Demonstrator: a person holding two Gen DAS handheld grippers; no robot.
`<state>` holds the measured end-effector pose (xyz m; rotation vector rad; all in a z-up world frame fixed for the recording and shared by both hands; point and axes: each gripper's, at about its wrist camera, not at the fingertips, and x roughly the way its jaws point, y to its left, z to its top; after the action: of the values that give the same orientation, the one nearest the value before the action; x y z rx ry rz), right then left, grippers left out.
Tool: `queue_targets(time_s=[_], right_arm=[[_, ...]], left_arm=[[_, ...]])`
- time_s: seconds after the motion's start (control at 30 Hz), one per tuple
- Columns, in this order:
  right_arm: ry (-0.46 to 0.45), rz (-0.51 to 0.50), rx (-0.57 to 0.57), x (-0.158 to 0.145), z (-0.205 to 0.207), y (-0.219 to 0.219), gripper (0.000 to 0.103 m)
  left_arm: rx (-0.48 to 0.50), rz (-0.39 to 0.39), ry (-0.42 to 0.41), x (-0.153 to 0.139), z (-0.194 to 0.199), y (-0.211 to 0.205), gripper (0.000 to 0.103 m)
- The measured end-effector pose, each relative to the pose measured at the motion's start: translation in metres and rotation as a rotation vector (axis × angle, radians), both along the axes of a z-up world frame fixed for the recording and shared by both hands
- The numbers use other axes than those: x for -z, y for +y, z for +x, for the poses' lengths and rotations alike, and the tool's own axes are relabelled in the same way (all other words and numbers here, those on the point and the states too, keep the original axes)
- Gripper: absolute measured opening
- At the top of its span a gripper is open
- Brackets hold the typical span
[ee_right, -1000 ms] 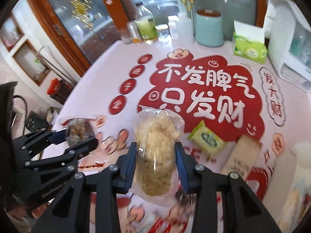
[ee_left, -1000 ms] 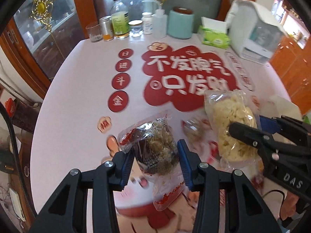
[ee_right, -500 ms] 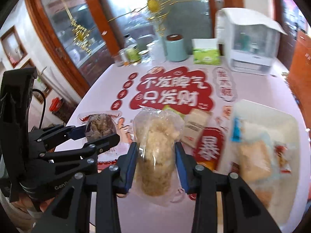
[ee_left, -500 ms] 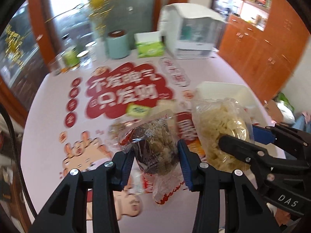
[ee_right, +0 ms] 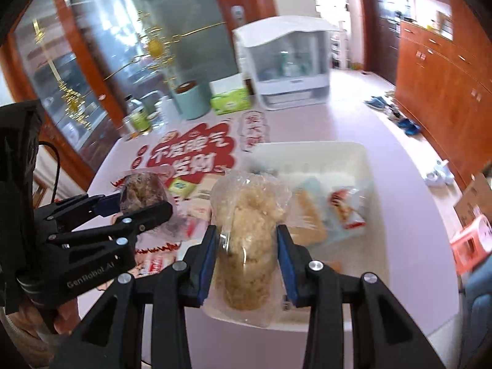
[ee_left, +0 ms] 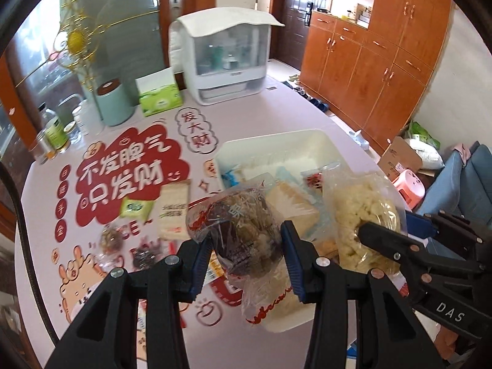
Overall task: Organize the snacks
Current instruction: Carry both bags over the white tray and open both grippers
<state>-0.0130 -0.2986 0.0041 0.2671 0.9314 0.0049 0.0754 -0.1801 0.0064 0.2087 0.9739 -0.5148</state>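
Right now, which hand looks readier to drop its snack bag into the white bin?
Probably the right. The right gripper holds its clear bag of pale puffed snack over the white plastic bin, while the left gripper's dark snack bag hangs nearer the bin's edge.

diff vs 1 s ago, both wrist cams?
Both grippers swung right from over the red table print to the white bin, now hovering above it. No grasp change: left gripper still clamps the dark snack bag, right gripper the pale snack bag. Loose packets on the table unmoved.
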Motion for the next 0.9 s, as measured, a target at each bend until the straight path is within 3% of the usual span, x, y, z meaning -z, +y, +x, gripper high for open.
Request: queue_targets(time_s=[0.3, 0.77, 0.8, 0.83, 0.9], right_arm=[[0.041, 0.014, 0.072, 0.018, 0.001, -0.04, 0.038], [-0.033, -0.046, 0.143, -0.007, 0.067, -0.086, 0.04], [-0.041, -0.044, 0.148, -0.009, 0.071, -0.088, 0.04], [-0.046, -0.041, 0.148, -0.01, 0.075, -0.089, 0.04], [-0.048, -0.045, 0.151, -0.012, 0.081, -0.09, 0.046]], left_arm=[[0.037, 0.048, -0.034, 0.008, 0.021, -0.054, 0.043], [0.016, 0.098, -0.063, 0.018, 0.045, -0.089, 0.045], [0.01, 0.105, -0.078, 0.017, 0.045, -0.09, 0.05], [0.005, 0.113, -0.087, 0.016, 0.046, -0.09, 0.063], [-0.014, 0.122, -0.12, 0.013, 0.047, -0.089, 0.078]])
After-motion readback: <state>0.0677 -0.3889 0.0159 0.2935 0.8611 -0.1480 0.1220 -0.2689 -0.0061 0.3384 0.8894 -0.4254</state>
